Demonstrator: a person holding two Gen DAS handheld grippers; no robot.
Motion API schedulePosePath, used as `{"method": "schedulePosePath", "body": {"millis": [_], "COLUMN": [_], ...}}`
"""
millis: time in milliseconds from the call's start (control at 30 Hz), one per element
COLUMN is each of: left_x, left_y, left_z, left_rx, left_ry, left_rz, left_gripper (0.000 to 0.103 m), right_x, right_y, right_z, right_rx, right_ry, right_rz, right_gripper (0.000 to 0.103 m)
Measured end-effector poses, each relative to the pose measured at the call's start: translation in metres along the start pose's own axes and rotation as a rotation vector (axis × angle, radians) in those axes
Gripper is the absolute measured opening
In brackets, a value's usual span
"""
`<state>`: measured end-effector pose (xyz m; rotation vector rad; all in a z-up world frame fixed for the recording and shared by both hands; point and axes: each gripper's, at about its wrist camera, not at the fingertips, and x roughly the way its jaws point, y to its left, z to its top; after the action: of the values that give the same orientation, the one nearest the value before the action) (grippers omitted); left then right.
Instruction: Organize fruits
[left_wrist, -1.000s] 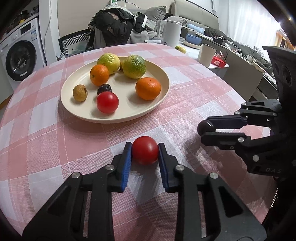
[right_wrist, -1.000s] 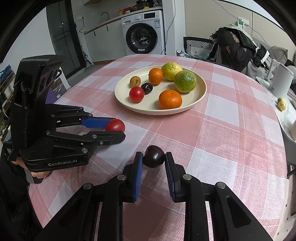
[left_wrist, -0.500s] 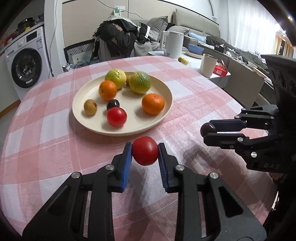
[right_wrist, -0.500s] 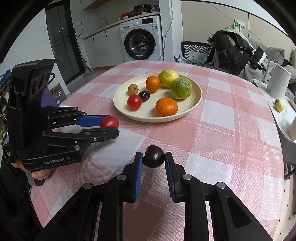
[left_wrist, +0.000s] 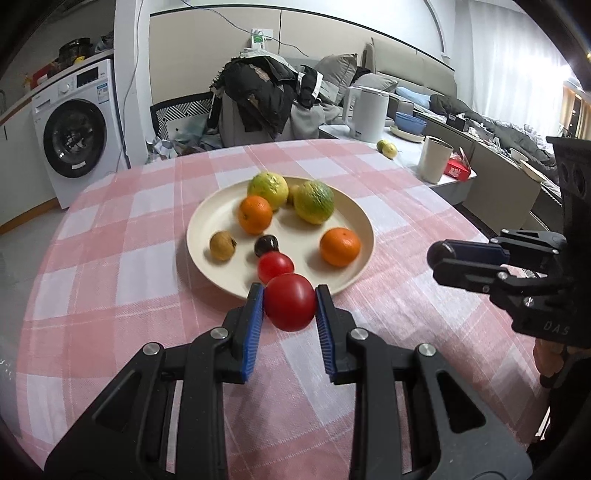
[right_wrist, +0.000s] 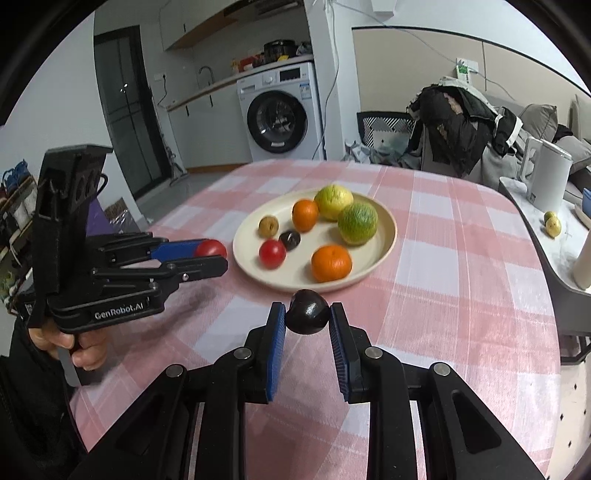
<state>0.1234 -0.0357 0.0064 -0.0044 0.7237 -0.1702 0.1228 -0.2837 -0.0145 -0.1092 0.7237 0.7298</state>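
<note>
Red tomato (left_wrist: 289, 307): clamped between the blue pads of the left claw (left_wrist: 289, 314), held off the cloth just short of the plate's near rim.
Dark plum (right_wrist: 308, 312): gripped between the pads of the right claw (right_wrist: 308, 321), raised above the table, just before the plate's near edge.
Left claw: closed on the red tomato; seen from the right wrist view at the plate's left side (right_wrist: 207, 254).
Right claw: closed on the dark plum; seen from the left wrist view to the right of the plate (left_wrist: 443, 254).
Plate (left_wrist: 207, 225): cream, round, set on the table; seven fruits are carried on it.
Fruits on plate: a second tomato (left_wrist: 275, 266) near the front rim, a second dark plum (left_wrist: 266, 244) touching it behind, a small brown fruit (left_wrist: 222, 245) to the left, two oranges (left_wrist: 255, 215) (left_wrist: 340, 246), a yellow-green citrus (left_wrist: 268, 188) and a green citrus (left_wrist: 314, 202) at the back.
Table (left_wrist: 110, 258): round, covered with a pink and white checked cloth.
Surroundings: a washing machine (left_wrist: 75, 134) is seen beyond the table; a white kettle (left_wrist: 367, 114) is placed on a side surface.
</note>
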Motion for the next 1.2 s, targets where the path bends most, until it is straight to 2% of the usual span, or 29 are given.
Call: {"method": "schedulePosePath", "body": {"millis": [467,633,767,933,1067,1200], "left_x": [-0.001,0.004,0.022,0.032,0.028,0.0], "left_y": [0.019,0.025,0.032,0.037,0.039,0.045], "left_z": [0.023,0.014,0.005,0.001,0.0,-0.009], "left_rx": [-0.055,-0.051,-0.046,-0.064,-0.068,-0.072], "left_ry": [-0.067,-0.066,-0.015,0.003,-0.014,-0.041], "left_rz": [0.029,0.016,0.001,-0.007,0.0,0.031], "left_gripper": [0.025,0.025,0.025,0.025,0.025,0.026], "right_x": [0.017,0.029,0.029,0.027,0.026,0.023], "right_y": [-0.017,-0.019,-0.015,-0.013,-0.012,-0.011], "right_z": [0.032,0.034,0.031,0.031,0.031,0.028], "right_rx": [0.075,0.087,0.081,0.079,0.081,0.083], "right_ry": [-0.054,-0.034,-0.029,-0.031,-0.037,-0.041], "right_rz": [-0.023,-0.035,-0.025,-0.015,-0.009,-0.004], "right_gripper": [0.025,0.025,0.025,0.025,0.025,0.025]}}
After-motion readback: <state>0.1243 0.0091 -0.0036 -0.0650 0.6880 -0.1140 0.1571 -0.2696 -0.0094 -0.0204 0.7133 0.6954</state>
